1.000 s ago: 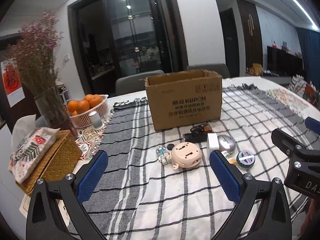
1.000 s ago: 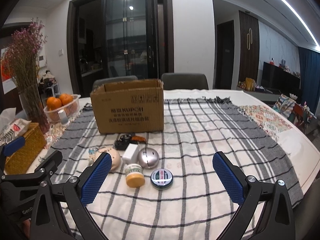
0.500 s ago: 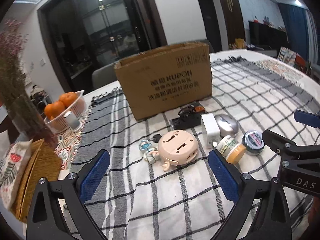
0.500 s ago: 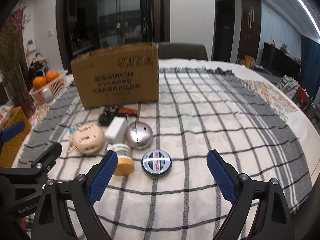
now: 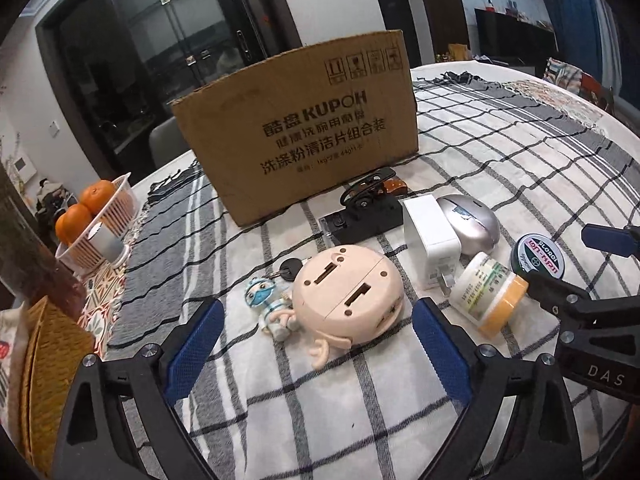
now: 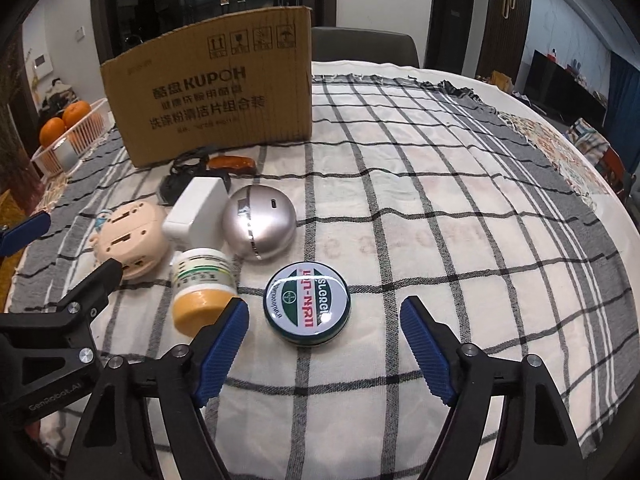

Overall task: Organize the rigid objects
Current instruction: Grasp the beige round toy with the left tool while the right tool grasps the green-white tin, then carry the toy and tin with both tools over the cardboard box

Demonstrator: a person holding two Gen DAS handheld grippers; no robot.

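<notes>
A cardboard box stands on the checked cloth. In front of it lie a black device, a white plug adapter, a silver mouse, a yellow-lidded jar, a round green tin, a pink round toy and a masked figurine keychain. My left gripper hovers just short of the pink toy, its jaws closing slightly, nothing between them. My right gripper is closing just short of the tin, pads apart from it.
A white basket of oranges sits at the left, with a wicker tissue box nearer. A chair back rises behind the table. The cloth to the right of the objects bears nothing.
Both grippers have dropped and come closer to the objects, which now look larger. The right jaws have narrowed noticeably, the left ones only a little.
</notes>
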